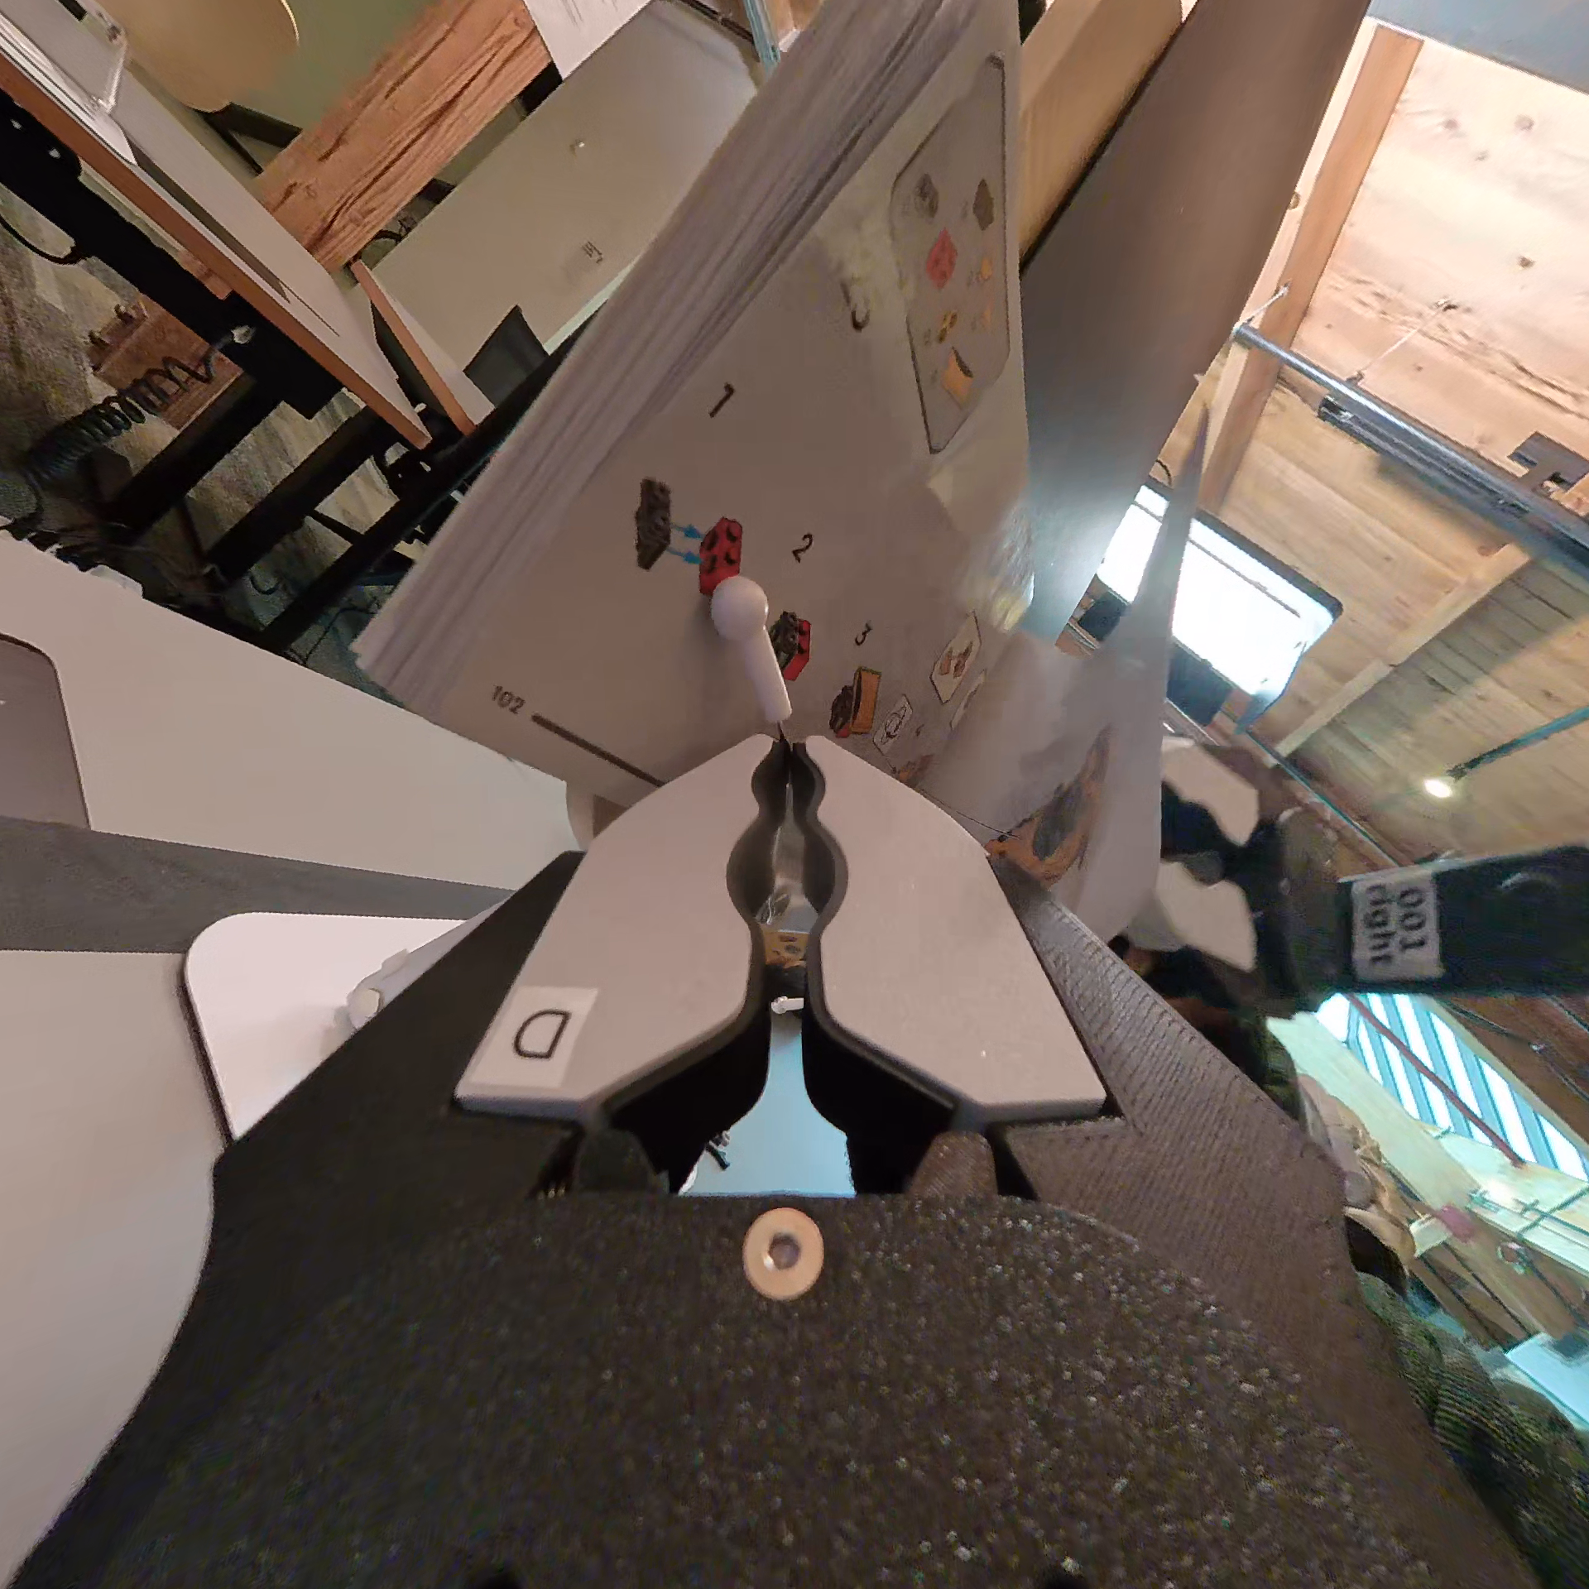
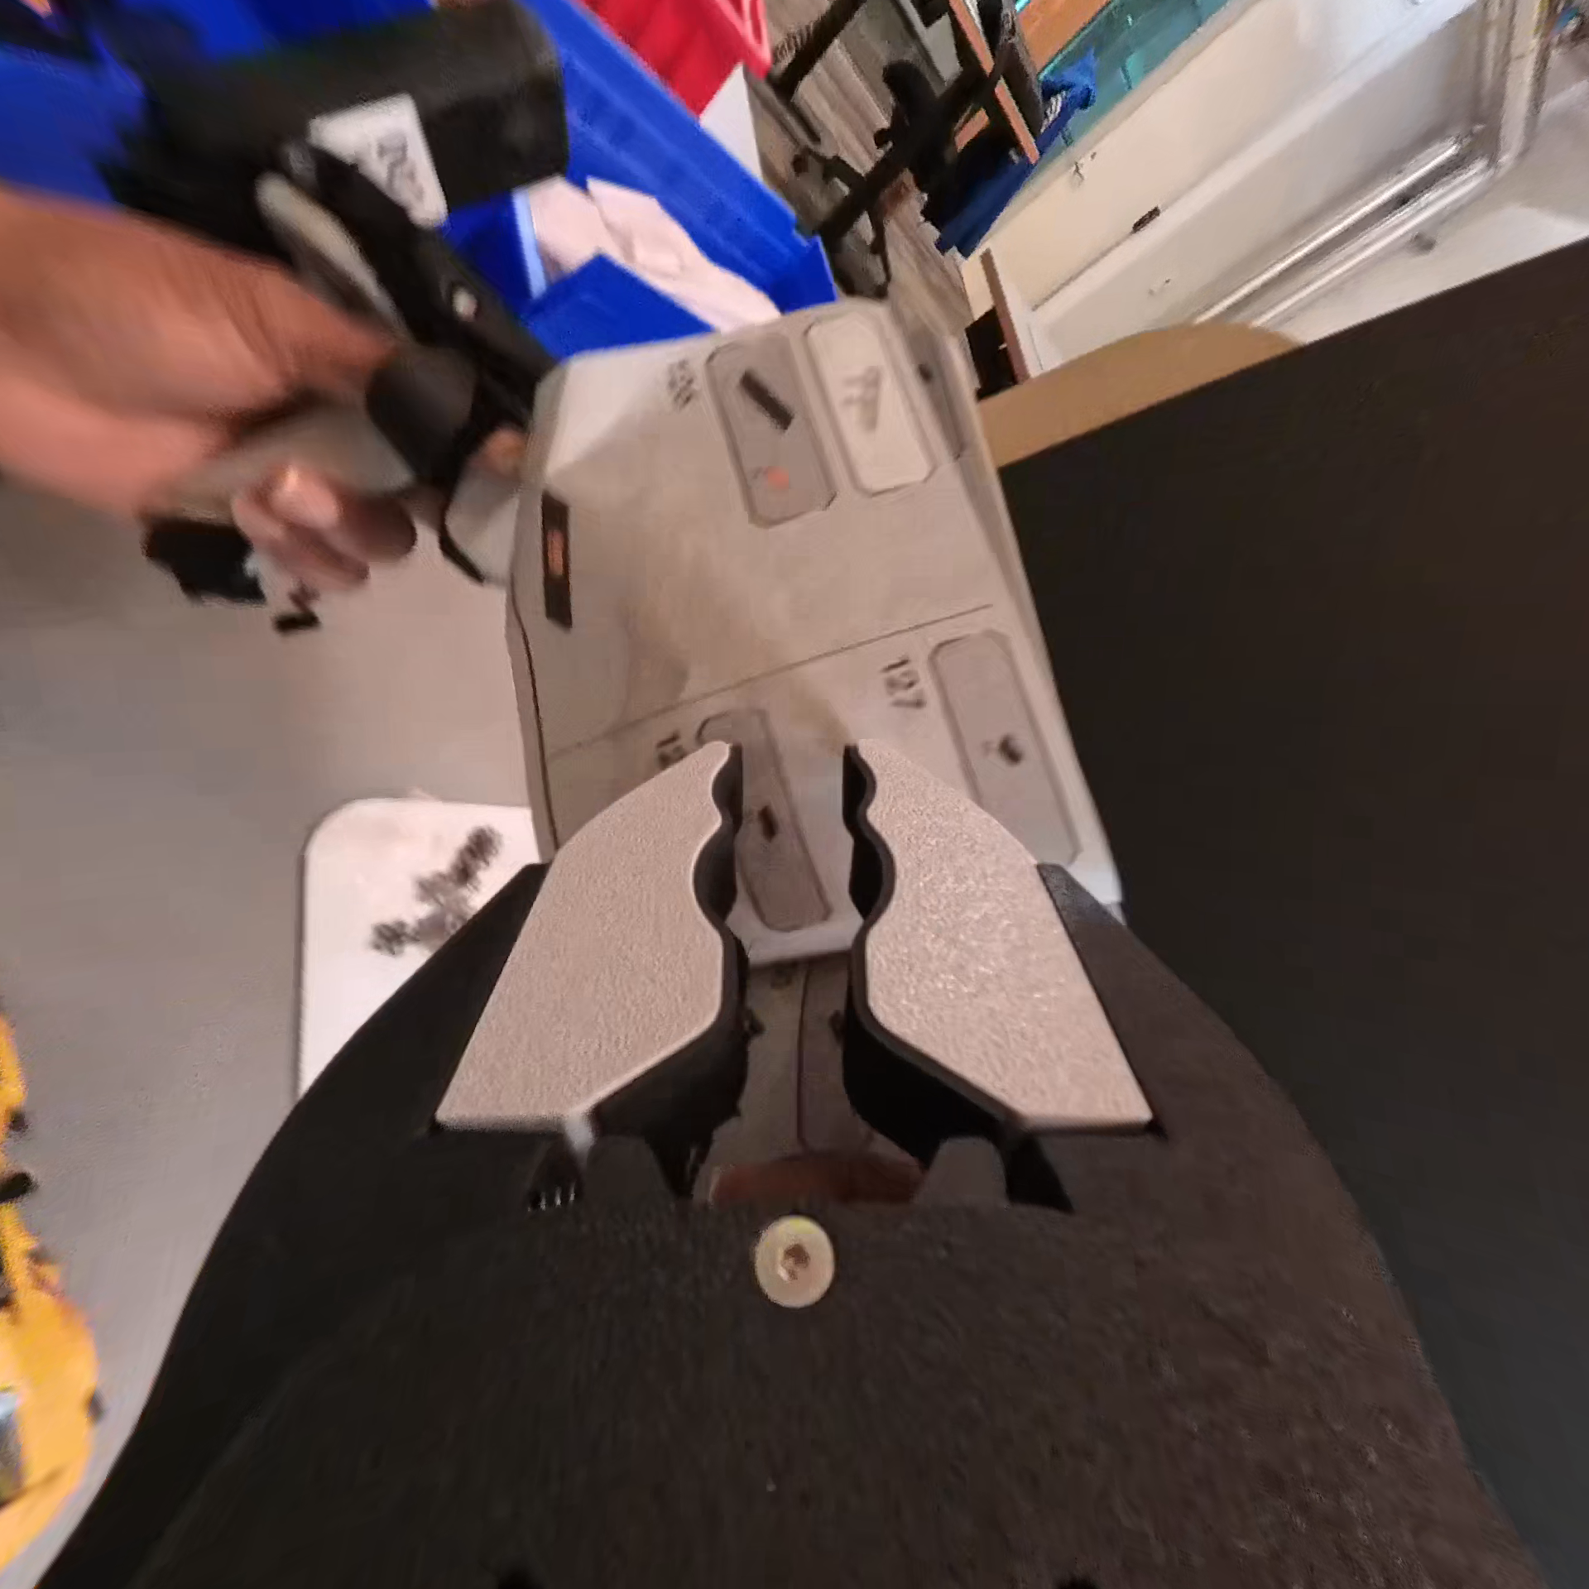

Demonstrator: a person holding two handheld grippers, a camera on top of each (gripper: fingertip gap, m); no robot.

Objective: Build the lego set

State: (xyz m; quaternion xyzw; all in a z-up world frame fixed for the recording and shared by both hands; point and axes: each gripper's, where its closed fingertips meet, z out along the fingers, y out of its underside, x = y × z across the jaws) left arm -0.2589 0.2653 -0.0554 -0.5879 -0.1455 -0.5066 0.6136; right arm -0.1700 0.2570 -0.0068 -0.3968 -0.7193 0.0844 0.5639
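1. The instruction booklet is standing open and tilted at 12 o'clock in the left wrist view, showing printed step numerals, a page number and small brick diagrams in red, black and tan; I am leaving the figures unread.
2. The left gripper is pinching shut on the thin stem of a small white ball-ended piece, which is sticking up toward 12 o'clock, just in front of the page.
3. A white letter sticker is sitting on the left finger plate at 9 o'clock of the jaws.
4. The right gripper is pointing at the booklet with its jaws standing narrowly apart around nothing, a printed parts panel showing in the gap.
5. At 10 o'clock in the right wrist view, a blurred hand is gripping the other gripper's handle, tilted down toward the page.
6. A white tray of small dark pieces is lying on the grey worktop at 9 o'clock.
7. Blue bins are sitting at 11 o'clock, and yellow lego parts are showing at the 8 o'clock edge.
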